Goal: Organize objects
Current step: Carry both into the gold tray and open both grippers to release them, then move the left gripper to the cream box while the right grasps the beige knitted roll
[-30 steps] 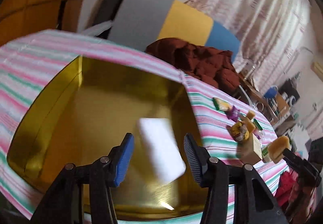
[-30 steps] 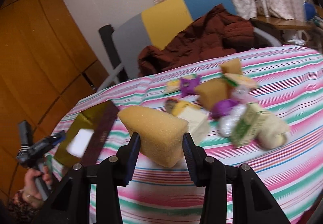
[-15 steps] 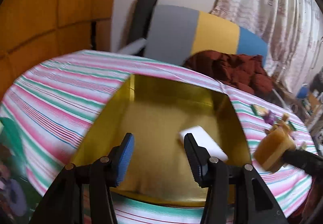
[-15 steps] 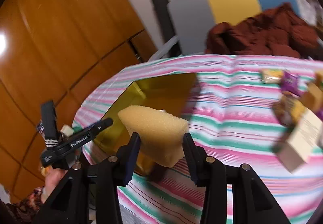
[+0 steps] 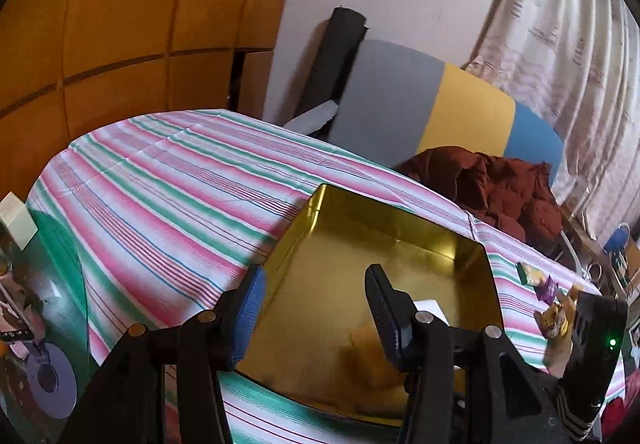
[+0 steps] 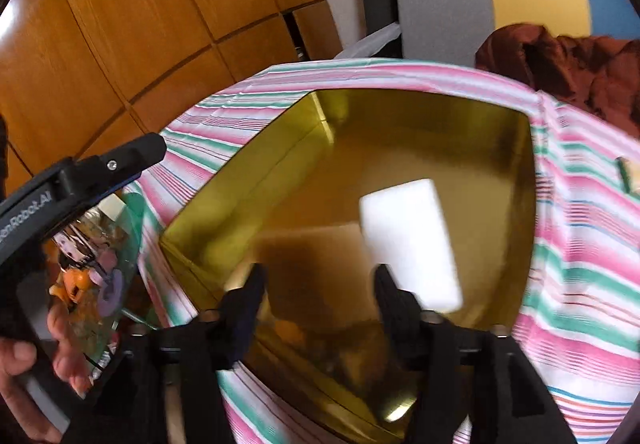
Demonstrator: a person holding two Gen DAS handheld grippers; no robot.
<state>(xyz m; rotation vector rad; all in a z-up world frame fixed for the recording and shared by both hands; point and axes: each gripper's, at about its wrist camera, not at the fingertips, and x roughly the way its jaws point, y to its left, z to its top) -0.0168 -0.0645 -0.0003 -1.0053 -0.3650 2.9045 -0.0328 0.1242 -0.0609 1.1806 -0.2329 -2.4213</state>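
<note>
A striped cloth [image 5: 168, 180] covers the desk, bearing a gold tin [image 6: 400, 132] before wood panelling [image 5: 100, 24]. Left tongs [image 5: 314, 308] gape empty; right tongs [image 6: 318, 300] are opening, nothing between.

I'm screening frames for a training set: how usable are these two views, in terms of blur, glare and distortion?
Left wrist view: mostly sharp, though fisheye bends the striped tablecloth and dark corners vignette. Right wrist view: motion-blurred; the white block in the gold tin is smeared, the right gripper fingers are soft, and the tin's shiny floor throws a small glare spot.
</note>
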